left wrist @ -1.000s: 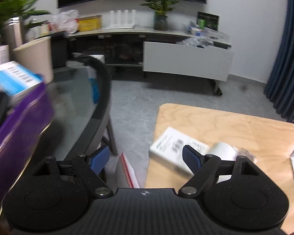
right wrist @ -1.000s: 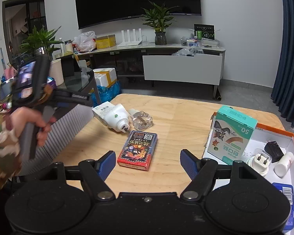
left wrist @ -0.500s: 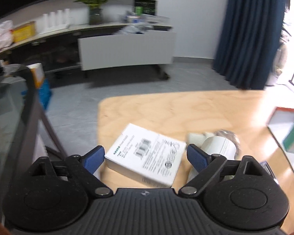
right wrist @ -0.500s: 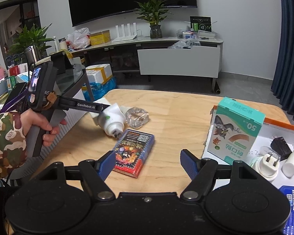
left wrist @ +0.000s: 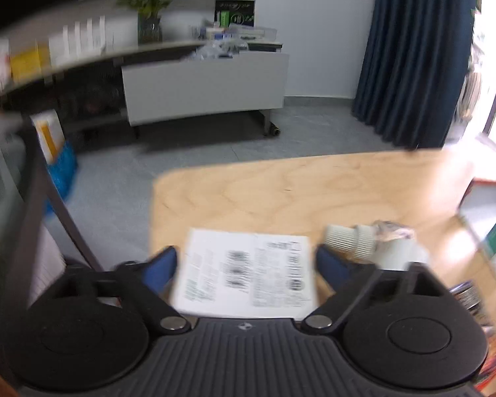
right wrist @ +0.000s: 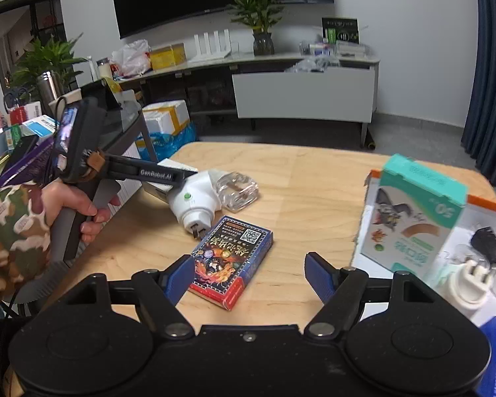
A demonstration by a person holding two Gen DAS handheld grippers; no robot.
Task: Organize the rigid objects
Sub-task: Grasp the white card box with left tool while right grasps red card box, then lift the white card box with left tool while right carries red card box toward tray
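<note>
**Straddling the white box: left gripper at the table's near-left corner**

Bracketing the white box [left wrist: 248,273], the left gripper [left wrist: 246,266] stands spread, one blue pad at each side edge, neither visibly touching. The box lies flat on the wooden table [left wrist: 297,192], directly ahead of this tool, its printed face up and its long axis apparently running across the gap, though motion blur leaves this uncertain. The right gripper [right wrist: 249,276] is likewise spread and empty, over the card pack [right wrist: 233,259], well apart from the box. From the right wrist view the left tool hides most of the box. The white plug adapter [right wrist: 191,203] sits just beside it; the orange-rimmed tray [right wrist: 486,205] is cut off at right.
</note>
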